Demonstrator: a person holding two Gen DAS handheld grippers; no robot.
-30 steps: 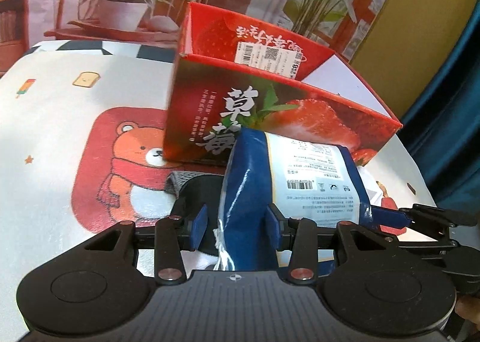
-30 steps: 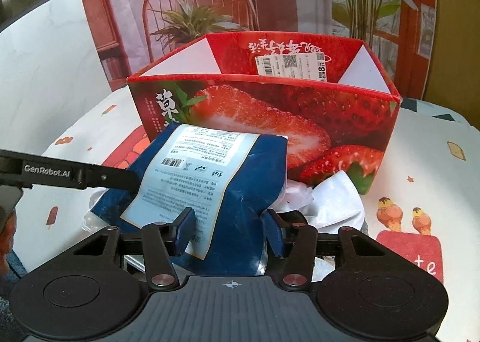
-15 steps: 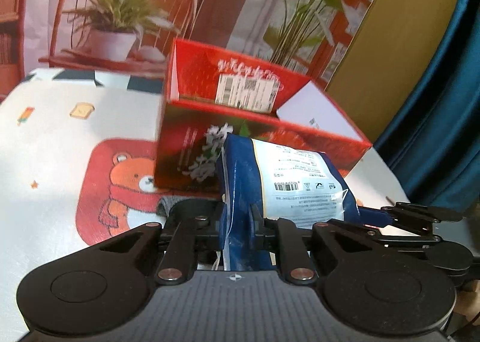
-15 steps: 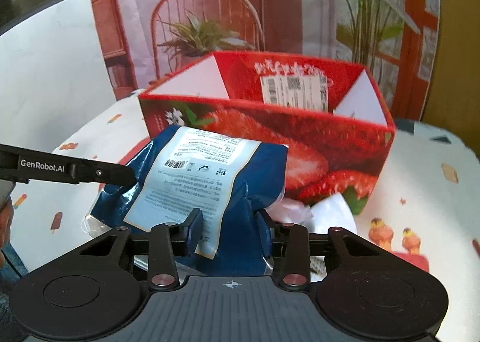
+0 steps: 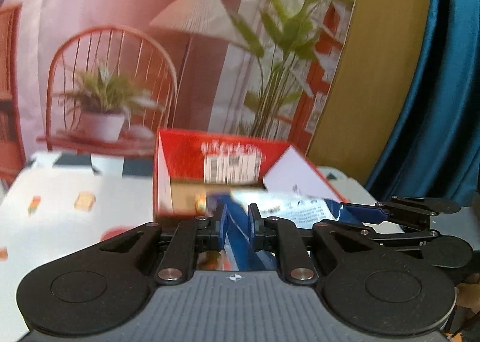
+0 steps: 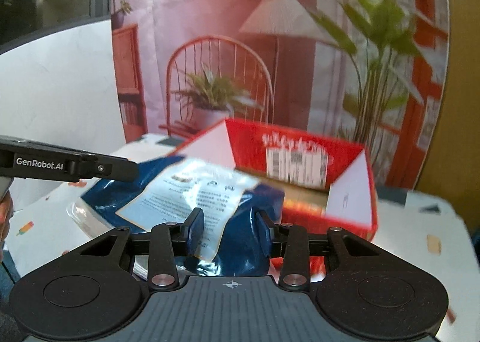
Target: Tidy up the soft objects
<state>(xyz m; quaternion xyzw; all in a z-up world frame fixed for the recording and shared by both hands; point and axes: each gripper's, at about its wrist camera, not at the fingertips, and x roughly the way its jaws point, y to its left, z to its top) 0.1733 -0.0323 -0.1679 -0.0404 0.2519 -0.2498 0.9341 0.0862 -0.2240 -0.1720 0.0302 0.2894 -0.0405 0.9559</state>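
So we've got the blue bag (image 6: 192, 192) pinched from both ends. Our left gripper (image 5: 237, 220) is clamped tight on one edge of it, pads squeezed nearly together with only a thin fold of blue film between them. Our right gripper (image 6: 229, 229) is closed on the bag's bunched-up other end, jaws a bit wider because there's more material in there. In the right wrist view the left gripper (image 6: 90, 166) pokes in from the left, tips at the bag's far corner.

The bag hangs up off the table (image 6: 420, 222), white label facing up, right in front of the red strawberry box (image 6: 354, 216) — roughly level with the box's open top. The box sits on the cartoon-print tablecloth (image 5: 60, 216). Everything's a bit motion-blurred — label text is unreadable.
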